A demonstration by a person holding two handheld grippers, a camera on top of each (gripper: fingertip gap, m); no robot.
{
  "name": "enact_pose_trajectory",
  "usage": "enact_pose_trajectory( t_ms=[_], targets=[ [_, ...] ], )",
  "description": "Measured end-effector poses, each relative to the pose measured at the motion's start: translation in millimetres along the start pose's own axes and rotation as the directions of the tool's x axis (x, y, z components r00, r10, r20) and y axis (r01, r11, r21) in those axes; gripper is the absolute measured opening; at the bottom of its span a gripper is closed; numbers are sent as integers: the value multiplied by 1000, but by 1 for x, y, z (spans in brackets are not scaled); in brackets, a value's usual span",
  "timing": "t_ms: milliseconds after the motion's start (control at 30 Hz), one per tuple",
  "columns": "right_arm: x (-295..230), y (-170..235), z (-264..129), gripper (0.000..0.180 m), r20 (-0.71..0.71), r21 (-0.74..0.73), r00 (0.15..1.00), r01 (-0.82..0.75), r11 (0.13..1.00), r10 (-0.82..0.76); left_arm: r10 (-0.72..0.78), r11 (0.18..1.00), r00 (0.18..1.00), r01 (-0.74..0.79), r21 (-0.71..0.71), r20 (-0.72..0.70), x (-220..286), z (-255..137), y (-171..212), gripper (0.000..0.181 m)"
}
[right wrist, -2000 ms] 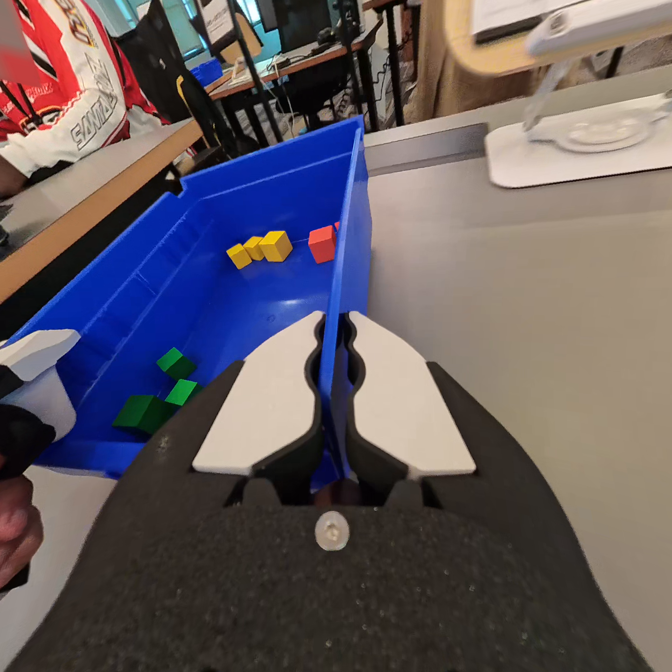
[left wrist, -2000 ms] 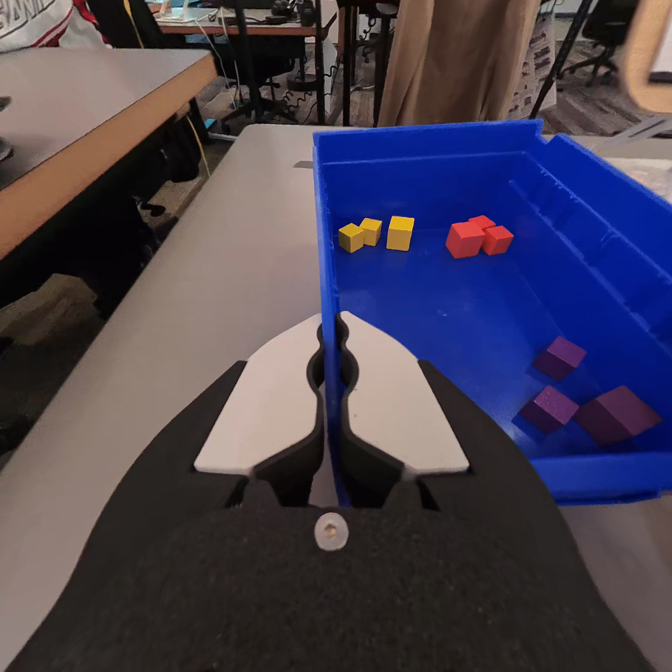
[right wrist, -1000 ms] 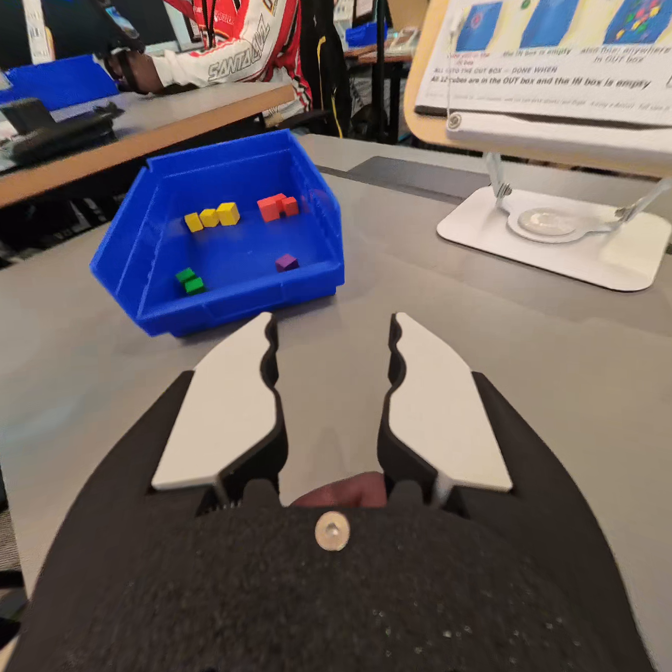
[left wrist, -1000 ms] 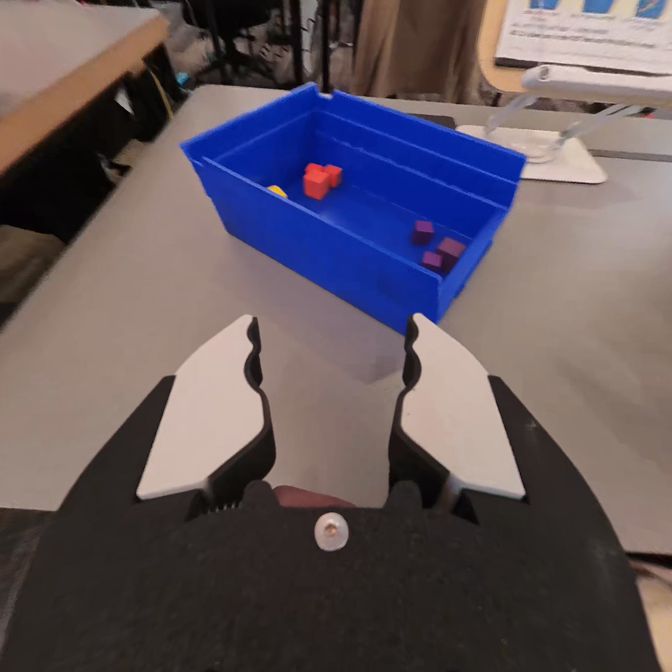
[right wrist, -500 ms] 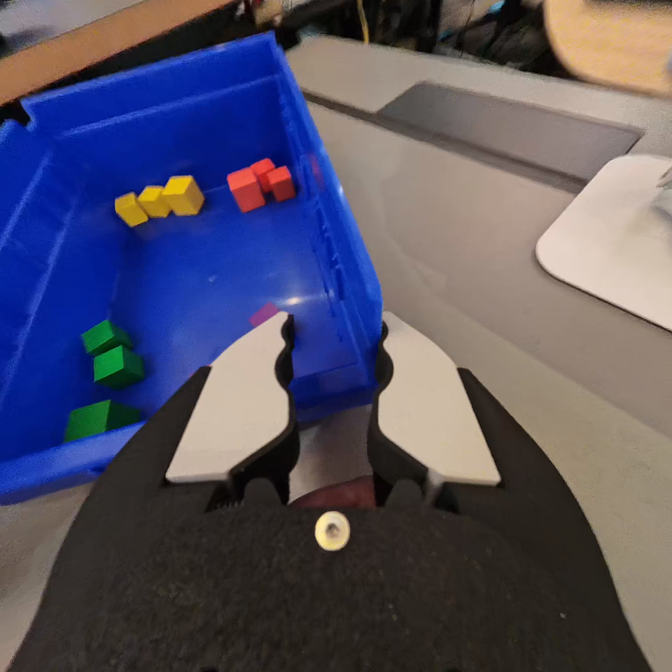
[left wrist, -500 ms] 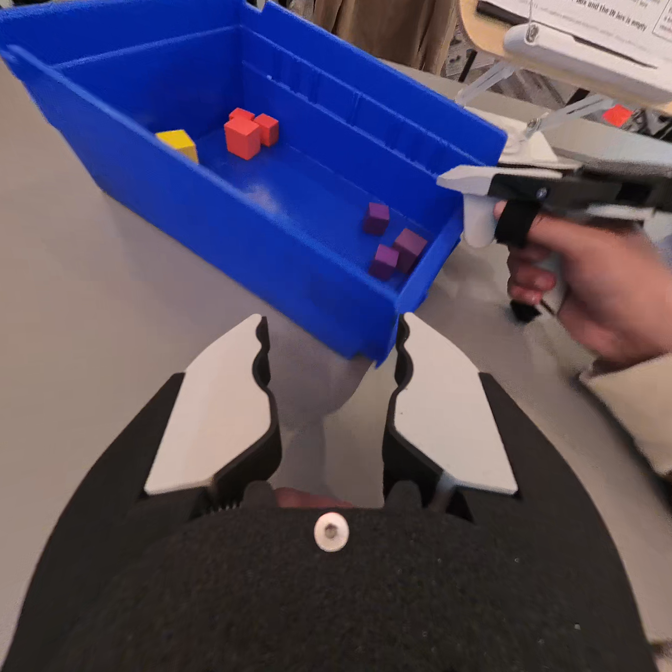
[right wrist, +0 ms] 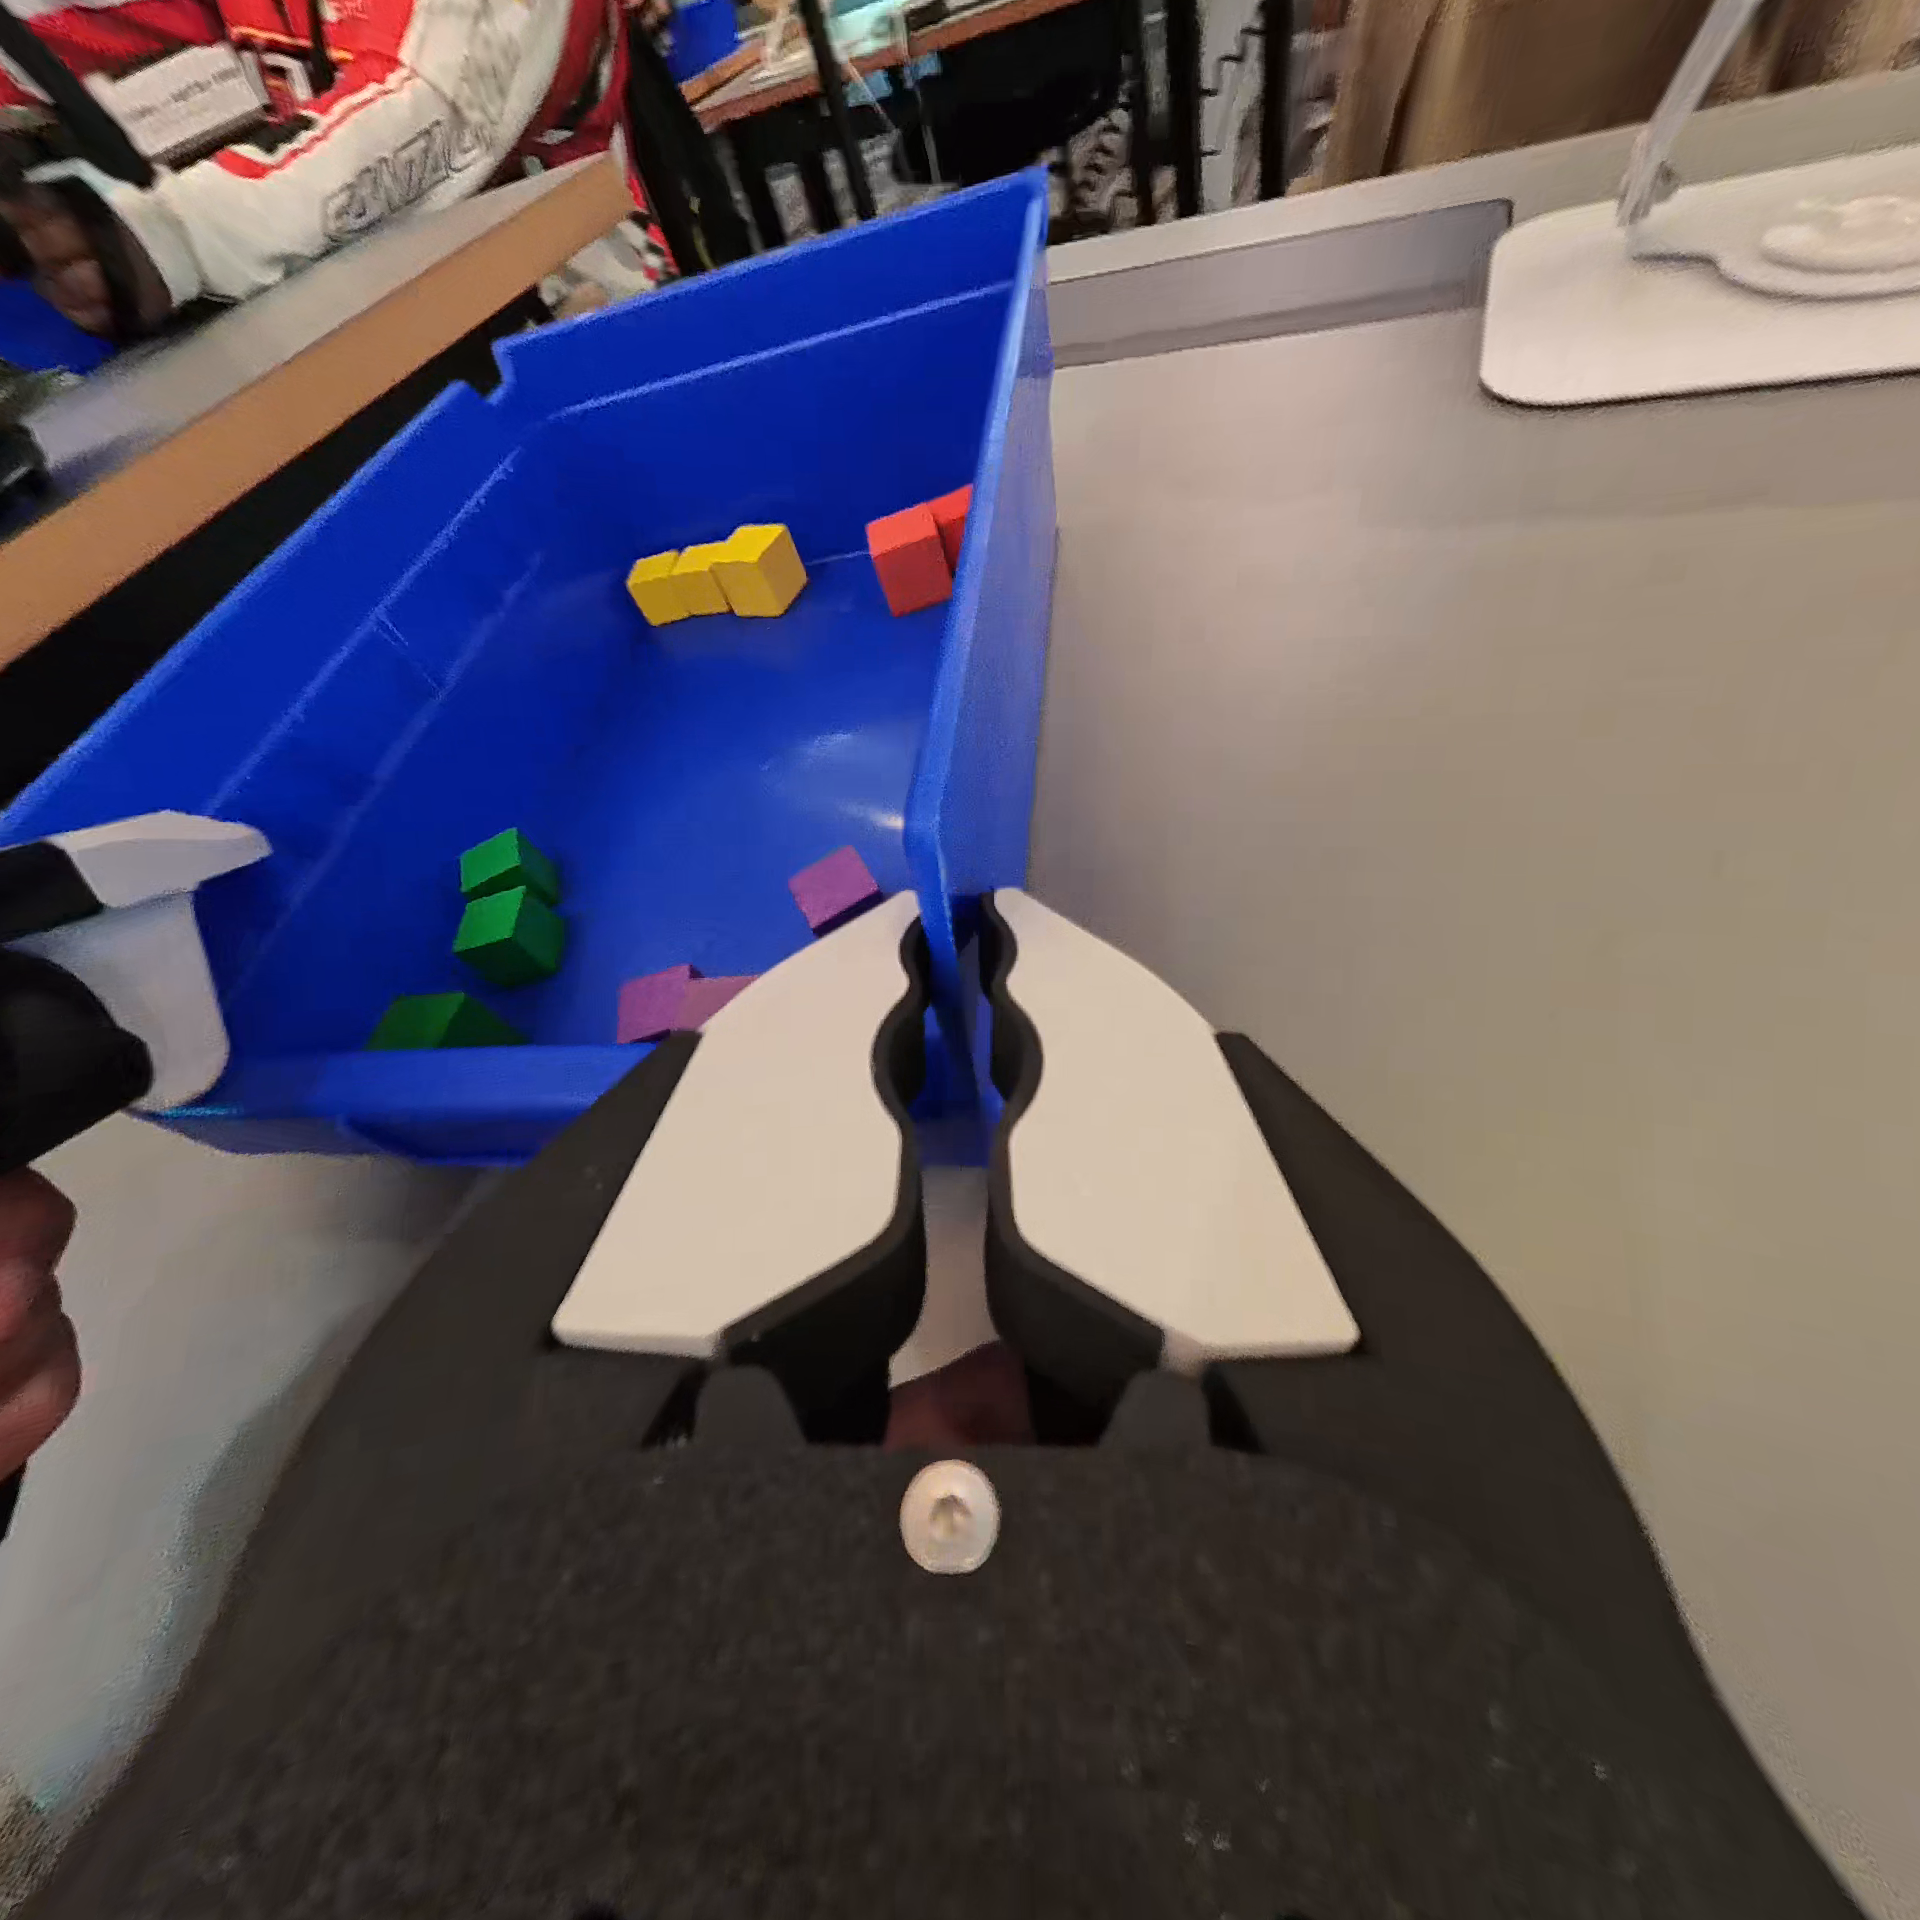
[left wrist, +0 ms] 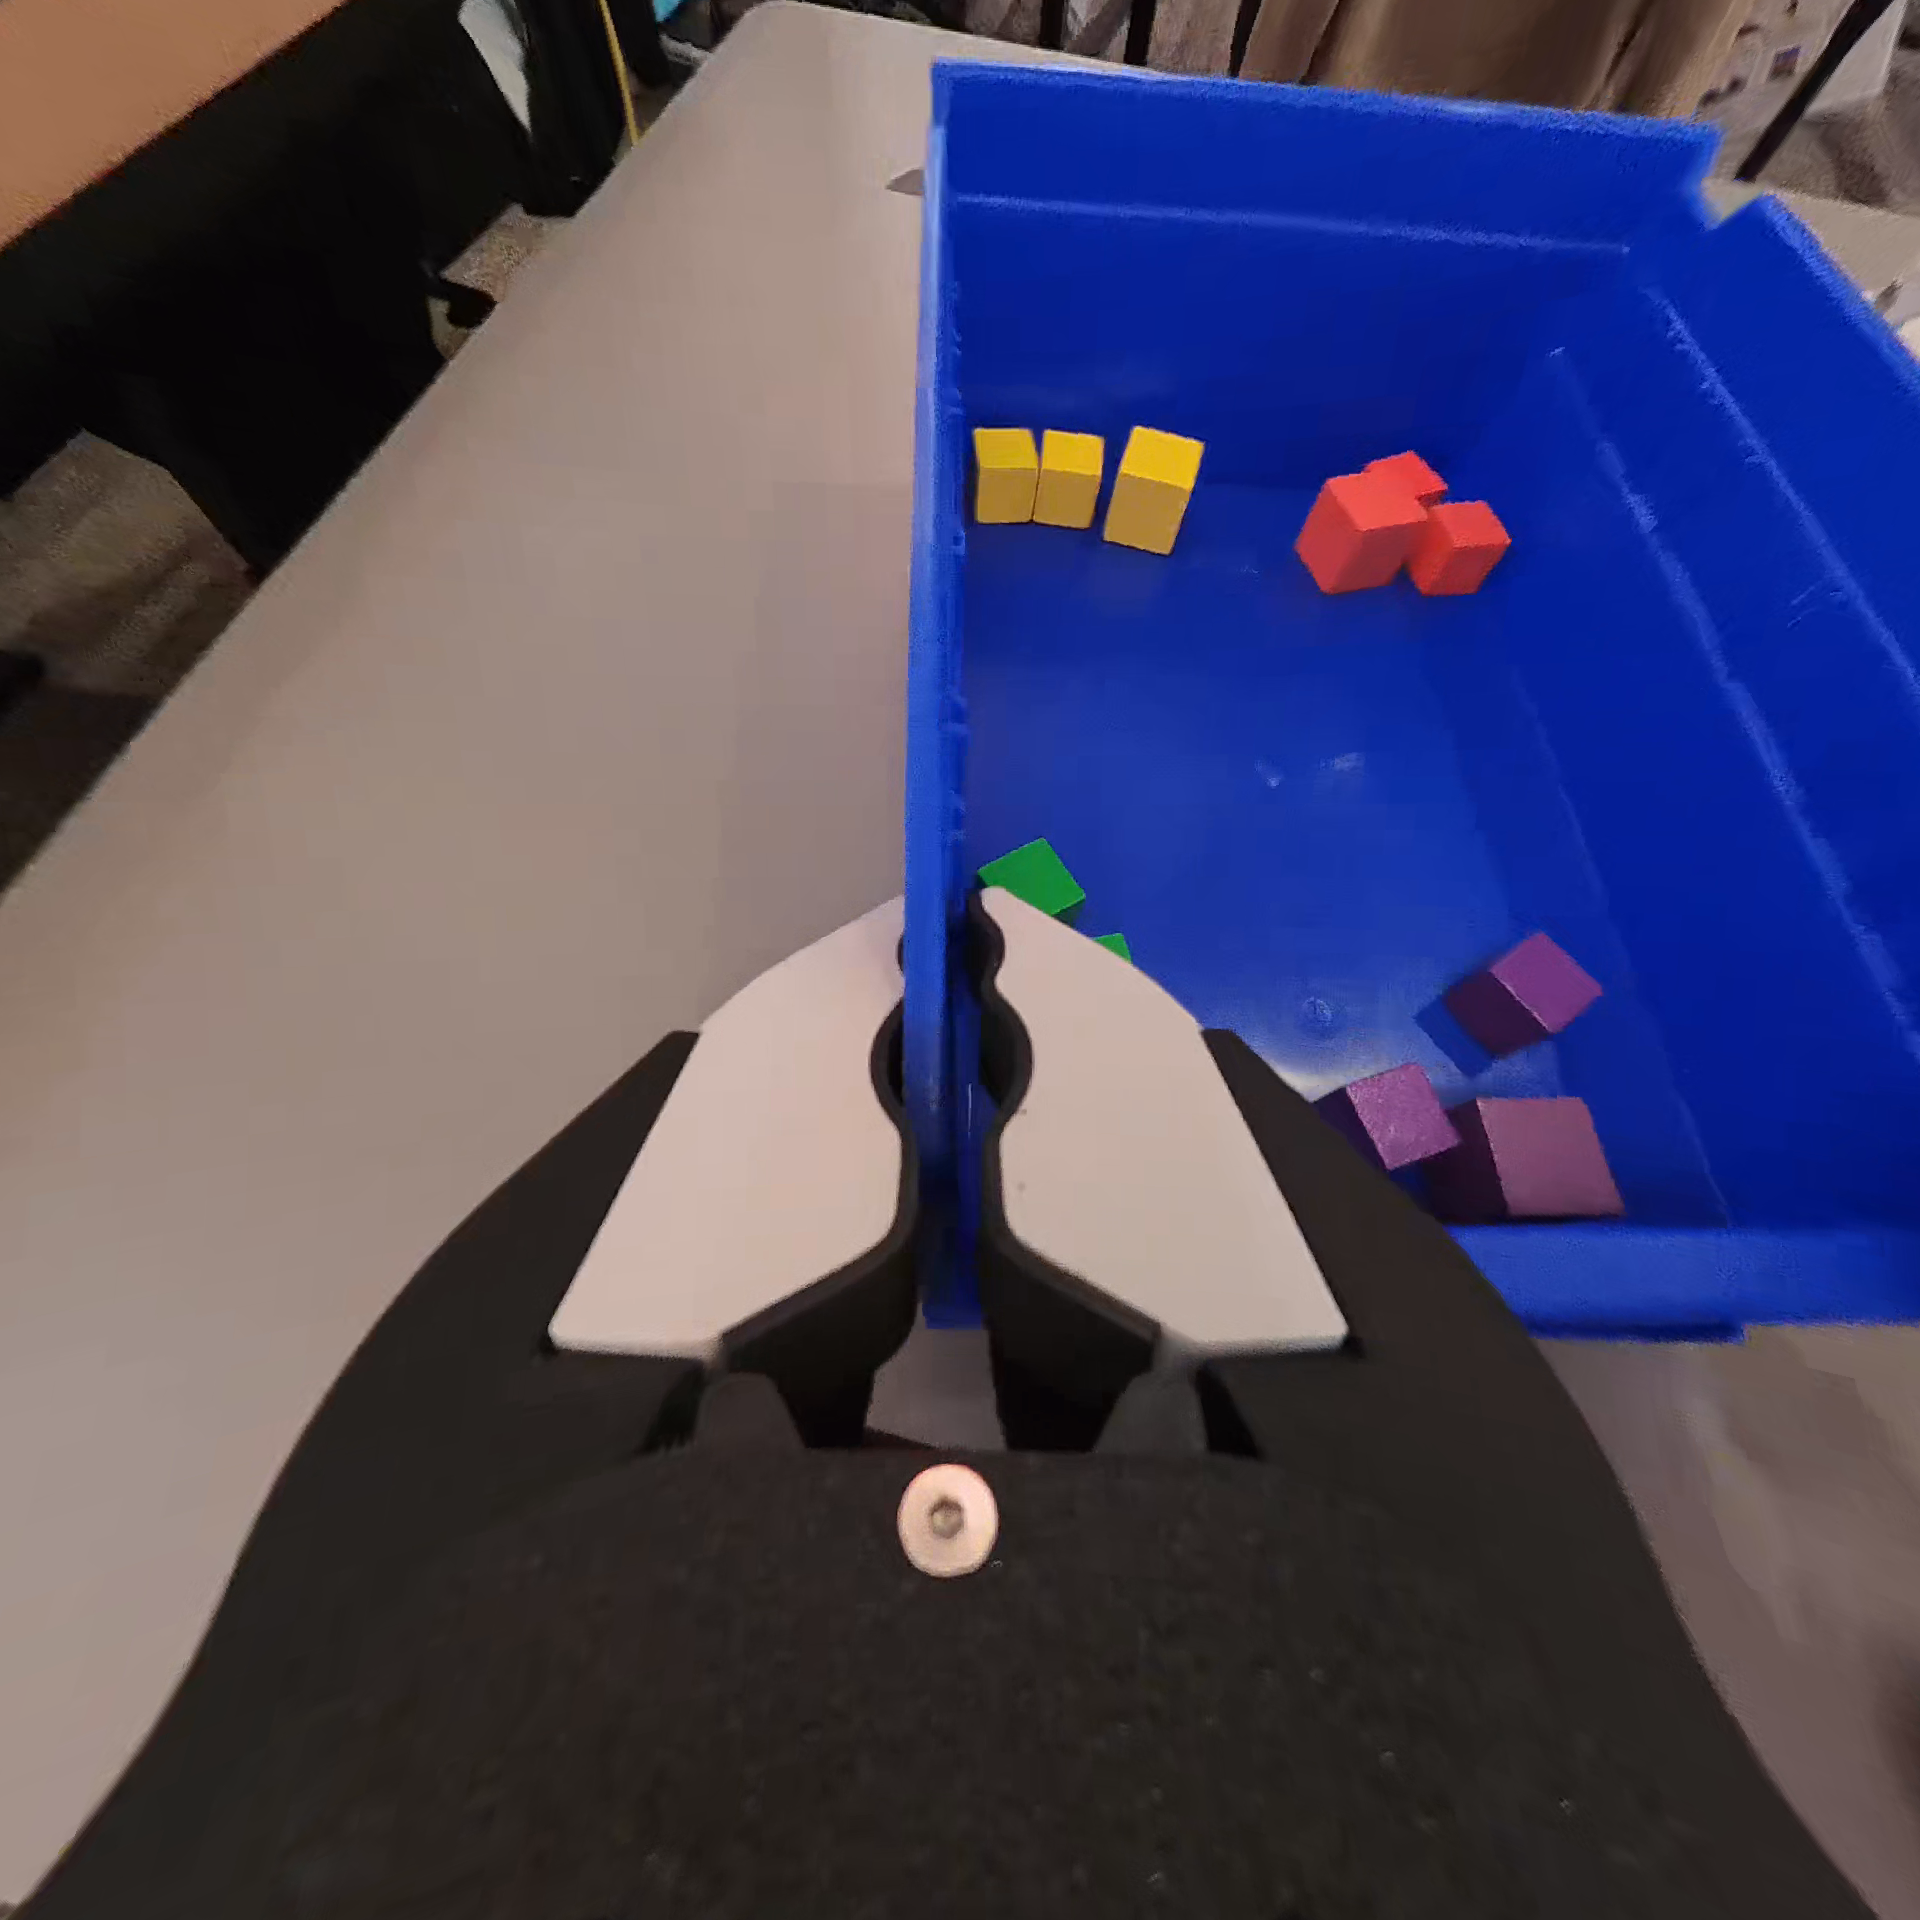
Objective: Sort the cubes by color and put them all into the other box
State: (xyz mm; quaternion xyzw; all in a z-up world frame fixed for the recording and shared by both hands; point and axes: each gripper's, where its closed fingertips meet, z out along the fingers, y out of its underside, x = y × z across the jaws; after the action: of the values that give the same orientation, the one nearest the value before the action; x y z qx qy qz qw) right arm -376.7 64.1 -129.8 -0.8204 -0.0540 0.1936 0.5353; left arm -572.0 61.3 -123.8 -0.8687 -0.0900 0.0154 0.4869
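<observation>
Left wrist view: left gripper (left wrist: 940,920) clamps blue box (left wrist: 1299,156) wall | right gripper (right wrist: 951,914) clamps opp wall | no legible labels

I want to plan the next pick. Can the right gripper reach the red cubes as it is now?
Probably not yet. The right gripper is shut on the blue box wall, so it must release first. The red cubes lie uncovered at the far end.

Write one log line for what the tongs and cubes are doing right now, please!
left tongs: shut on blue bin left wall | right tongs: shut on right wall | cubes: grouped by colour inside bin
</observation>
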Motion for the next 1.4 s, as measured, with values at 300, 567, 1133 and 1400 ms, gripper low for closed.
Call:
enact_pose_trajectory(
  t_ms=[300, 567, 1133, 1400],
  targets=[
    [-55, 9, 20, 8, -121, 8, 992, 26, 1000, -25, 110, 993, 978, -115, -21, -175, -46, 43, -29, 5],
    [-64, 5, 19, 22, 76, 2, 993, 91, 996, -91, 73, 997, 979, -77, -14, -189, -52, 46, -29, 32],
    [359, -53, -206, 55, -420, 66, 894, 200, 978, -154, 148, 988, 793, -95, 120, -590, 202, -122, 36, 49],
    [400, -46, -182, 5, -471, -9, 874, 135, 991, -123, 217, 948, 745, -316, -48, -631, 293, -80, 80, 49]
  ],
)
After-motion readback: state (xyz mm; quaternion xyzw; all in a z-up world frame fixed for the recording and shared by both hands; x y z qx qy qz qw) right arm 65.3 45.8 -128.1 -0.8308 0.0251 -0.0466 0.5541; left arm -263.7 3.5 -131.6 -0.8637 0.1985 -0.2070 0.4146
